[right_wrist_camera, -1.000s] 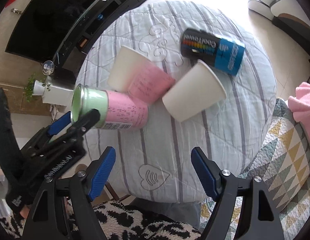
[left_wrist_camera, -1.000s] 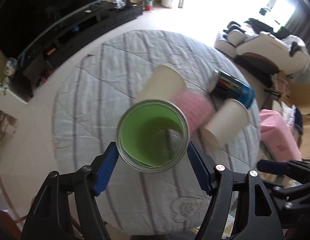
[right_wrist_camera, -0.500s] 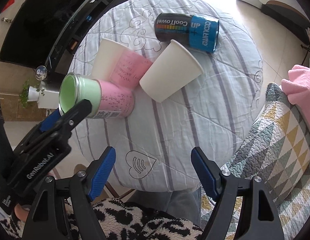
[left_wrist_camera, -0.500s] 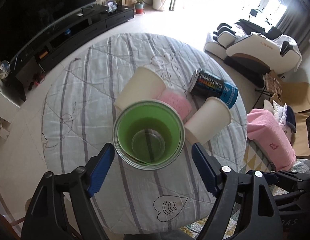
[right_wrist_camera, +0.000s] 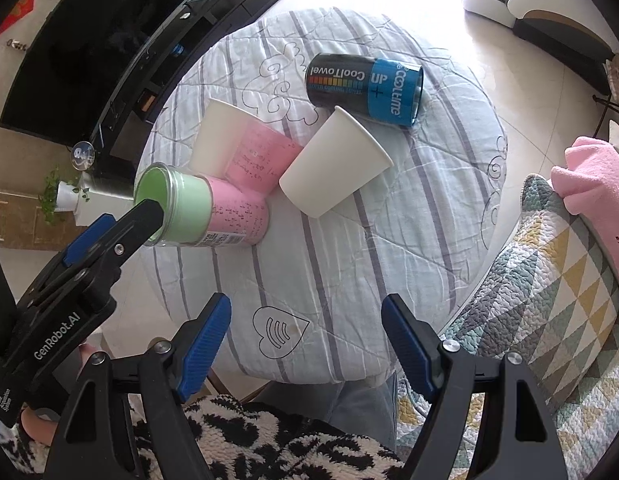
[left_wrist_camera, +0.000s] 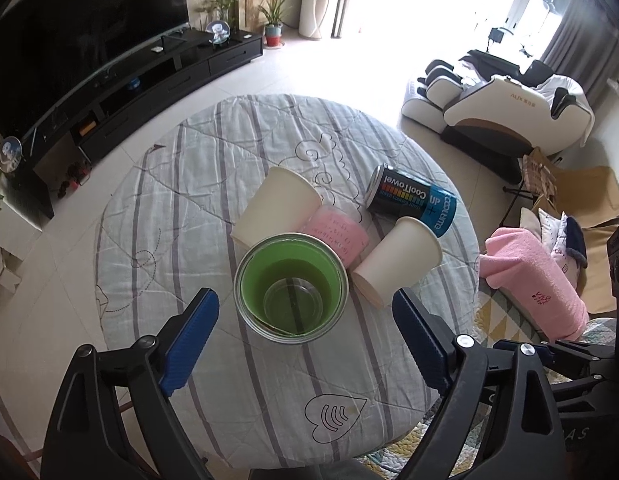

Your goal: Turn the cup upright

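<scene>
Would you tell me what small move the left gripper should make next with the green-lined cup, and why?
Probably draw the left gripper straight back from the green-lined cup. Its fingers stand clear of the cup's sides, the mouth faces the left wrist camera, and the base seems to rest on the table, so it looks released.

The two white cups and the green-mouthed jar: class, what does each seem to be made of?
White cups: probably paper, matte, thin rolled rim. Jar: seemingly clear plastic or glass, glossy, see-through base, with a pink and green label.
</scene>
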Action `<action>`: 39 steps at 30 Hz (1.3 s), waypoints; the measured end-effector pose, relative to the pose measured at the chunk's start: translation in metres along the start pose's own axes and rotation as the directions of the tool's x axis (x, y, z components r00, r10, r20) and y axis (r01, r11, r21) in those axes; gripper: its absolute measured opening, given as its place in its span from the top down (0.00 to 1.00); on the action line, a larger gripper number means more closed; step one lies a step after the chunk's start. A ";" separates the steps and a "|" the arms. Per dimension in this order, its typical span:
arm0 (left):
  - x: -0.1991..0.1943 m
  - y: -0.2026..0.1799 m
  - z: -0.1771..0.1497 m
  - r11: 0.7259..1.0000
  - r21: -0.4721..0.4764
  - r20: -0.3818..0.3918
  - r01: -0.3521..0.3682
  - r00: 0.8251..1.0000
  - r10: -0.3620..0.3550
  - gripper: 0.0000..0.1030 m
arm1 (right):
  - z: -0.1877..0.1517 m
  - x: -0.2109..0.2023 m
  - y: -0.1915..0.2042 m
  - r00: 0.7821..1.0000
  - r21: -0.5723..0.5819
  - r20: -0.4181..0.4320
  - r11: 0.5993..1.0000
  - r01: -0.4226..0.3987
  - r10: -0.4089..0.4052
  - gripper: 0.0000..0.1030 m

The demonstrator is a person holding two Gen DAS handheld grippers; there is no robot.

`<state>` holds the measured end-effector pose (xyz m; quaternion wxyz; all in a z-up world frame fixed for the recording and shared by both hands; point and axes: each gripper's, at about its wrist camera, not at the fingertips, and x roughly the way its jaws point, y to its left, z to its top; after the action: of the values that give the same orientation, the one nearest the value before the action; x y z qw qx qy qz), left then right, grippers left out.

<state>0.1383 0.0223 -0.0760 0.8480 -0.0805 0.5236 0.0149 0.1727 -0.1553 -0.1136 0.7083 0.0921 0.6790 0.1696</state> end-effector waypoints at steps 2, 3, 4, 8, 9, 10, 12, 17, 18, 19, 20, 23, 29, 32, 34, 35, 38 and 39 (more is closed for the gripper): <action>-0.007 0.000 -0.001 1.000 0.000 0.012 -0.003 1.000 0.003 0.11 | -0.002 -0.004 0.000 1.000 -0.001 0.009 1.000 0.000 0.000 0.23; -0.011 0.000 -0.003 1.000 0.000 0.020 -0.006 1.000 0.006 0.11 | -0.004 -0.006 0.001 1.000 -0.002 0.015 1.000 0.000 0.000 0.23; -0.016 0.001 -0.003 1.000 0.001 0.026 -0.008 1.000 0.008 0.11 | -0.006 -0.009 0.002 1.000 -0.005 0.022 1.000 0.001 0.000 0.23; -0.039 0.003 -0.011 1.000 0.005 0.069 -0.025 0.997 0.025 0.10 | -0.016 -0.022 0.007 0.999 -0.021 0.049 1.000 0.000 0.001 0.23; -0.045 0.003 -0.013 1.000 0.006 0.078 -0.028 0.997 0.027 0.09 | -0.020 -0.026 0.009 0.998 -0.028 0.060 1.000 0.000 0.001 0.23; -0.050 0.004 -0.016 0.999 0.006 0.087 -0.032 0.996 0.031 0.09 | -0.022 -0.028 0.011 0.998 -0.032 0.066 0.999 0.001 0.002 0.23; -0.064 0.007 -0.024 0.999 0.010 0.105 -0.045 0.993 0.044 0.07 | -0.029 -0.035 0.013 0.996 -0.042 0.085 0.999 0.001 0.002 0.23; -0.096 0.013 -0.046 0.996 0.021 0.148 -0.087 0.985 0.083 0.05 | -0.046 -0.051 0.020 0.991 -0.070 0.132 0.998 0.004 0.006 0.23; -0.101 0.015 -0.048 0.996 0.020 0.155 -0.088 0.984 0.084 0.05 | -0.050 -0.054 0.021 0.990 -0.071 0.141 0.998 -0.002 0.012 0.23; -0.107 0.016 -0.053 0.996 0.016 0.164 -0.089 0.983 0.086 0.05 | -0.053 -0.056 0.022 0.989 -0.070 0.147 0.998 -0.005 0.016 0.23; -0.111 0.017 -0.057 0.996 0.013 0.169 -0.092 0.982 0.088 0.05 | -0.057 -0.059 0.023 0.987 -0.075 0.157 0.997 -0.005 0.017 0.23; -0.123 0.019 -0.068 0.995 0.007 0.189 -0.100 0.977 0.097 0.05 | -0.068 -0.066 0.026 0.983 -0.093 0.181 0.996 0.004 0.013 0.23; -0.139 0.015 -0.088 0.994 0.009 0.227 -0.106 0.969 0.101 0.03 | -0.093 -0.080 0.035 0.973 -0.129 0.232 0.991 0.018 0.013 0.23; -0.146 0.013 -0.093 0.995 0.013 0.252 -0.103 0.963 0.096 0.03 | -0.102 -0.084 0.037 0.968 -0.142 0.250 0.990 0.019 0.018 0.23; -0.149 0.012 -0.095 0.995 0.016 0.264 -0.103 0.960 0.096 0.03 | -0.107 -0.085 0.037 0.966 -0.148 0.257 0.989 0.018 0.021 0.23; -0.151 0.011 -0.095 0.995 0.016 0.271 -0.102 0.958 0.094 0.03 | -0.108 -0.086 0.038 0.965 -0.150 0.261 0.988 0.019 0.022 0.23; -0.156 0.008 -0.097 0.995 0.018 0.289 -0.100 0.953 0.091 0.03 | -0.113 -0.089 0.039 0.961 -0.156 0.277 0.987 0.025 0.020 0.23; -0.158 0.008 -0.097 0.995 0.019 0.299 -0.100 0.950 0.090 0.03 | -0.115 -0.091 0.040 0.958 -0.159 0.285 0.987 0.026 0.021 0.23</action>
<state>-0.0204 0.0244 0.0214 0.9167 -0.0378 0.3933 0.0588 0.0524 -0.1628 -0.0217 0.8043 0.0571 0.5537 0.2080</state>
